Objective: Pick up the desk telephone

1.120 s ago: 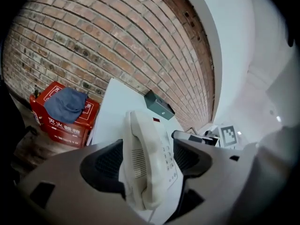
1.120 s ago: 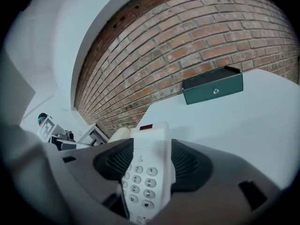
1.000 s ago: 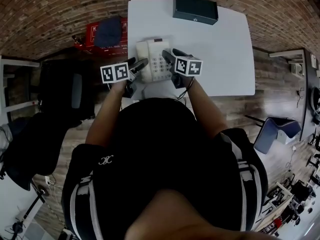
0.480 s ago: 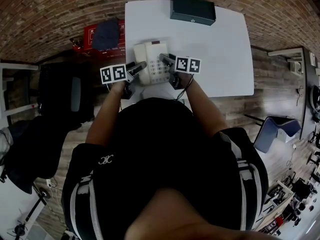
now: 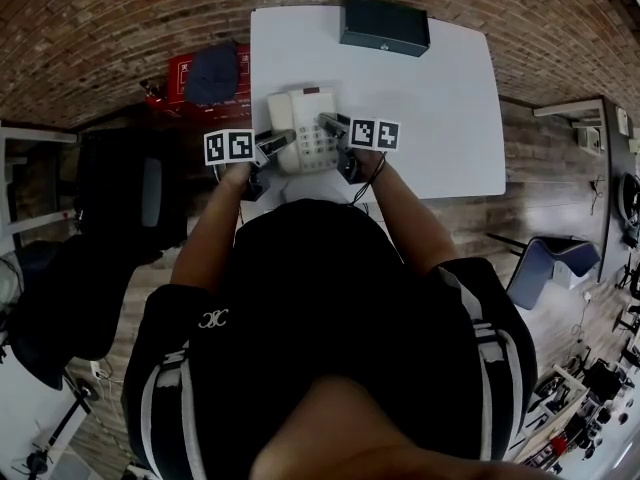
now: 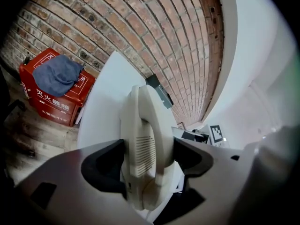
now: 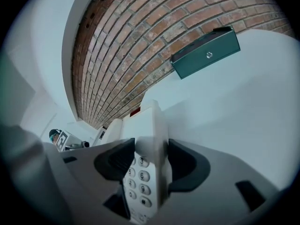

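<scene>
Nearest the person, the left gripper has its jaws partly closed on the left side of the desk telephone. Both dark pads press against the cream casing, which fills the gap between them. At the telephone's 3 o'clock edge, the right gripper is clamped the same way: its jaws are narrowed onto the right rim, with the keypad just inside the left jaw. The telephone thus sits between the two tools, directly at the person's 12 o'clock, over the near part of the white table. No view shows whether its base touches the tabletop.

Farther out, at about 1 o'clock from the telephone, a dark green box lies at the table's far edge, well apart from the phone. At the phone's 10 o'clock, off the table, a red crate stands on the floor with a blue cloth draped on top. Beyond everything runs a brick wall.
</scene>
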Motion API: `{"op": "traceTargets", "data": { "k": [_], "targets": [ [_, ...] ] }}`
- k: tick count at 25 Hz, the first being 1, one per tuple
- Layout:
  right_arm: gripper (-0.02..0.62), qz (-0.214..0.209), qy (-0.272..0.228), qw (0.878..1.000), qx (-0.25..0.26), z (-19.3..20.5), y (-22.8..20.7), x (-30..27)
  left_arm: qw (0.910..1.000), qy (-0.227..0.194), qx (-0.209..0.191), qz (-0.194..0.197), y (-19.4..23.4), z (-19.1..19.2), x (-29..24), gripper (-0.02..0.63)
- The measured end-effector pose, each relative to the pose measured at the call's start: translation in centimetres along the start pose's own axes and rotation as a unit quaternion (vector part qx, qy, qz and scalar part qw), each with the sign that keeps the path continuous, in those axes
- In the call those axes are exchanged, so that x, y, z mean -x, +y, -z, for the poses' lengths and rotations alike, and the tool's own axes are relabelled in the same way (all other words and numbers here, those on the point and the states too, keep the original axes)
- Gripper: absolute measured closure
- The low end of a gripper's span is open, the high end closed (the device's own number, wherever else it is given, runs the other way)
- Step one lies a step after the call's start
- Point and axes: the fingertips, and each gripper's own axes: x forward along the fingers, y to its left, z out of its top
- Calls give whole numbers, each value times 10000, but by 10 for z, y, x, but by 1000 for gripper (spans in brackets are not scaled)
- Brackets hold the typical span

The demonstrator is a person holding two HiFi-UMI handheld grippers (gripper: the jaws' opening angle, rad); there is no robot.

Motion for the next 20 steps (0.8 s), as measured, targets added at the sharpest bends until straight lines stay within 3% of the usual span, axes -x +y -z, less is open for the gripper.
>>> {"op": "traceTargets", "data": {
  "k": [7,12,20],
  "targets": [
    [383,28,-151,9994,303,-7,14,10,9995,-24,-296,-129,-10,-1,8,278],
    [387,-27,-449,9987,232,-19,30,21,9979,-461,-424,-136,-26,-15,24,282],
    [388,-16,-958,9928,721,-58,65,50,9932,-890,-752,-30,-66,-42,45,287]
  ]
}}
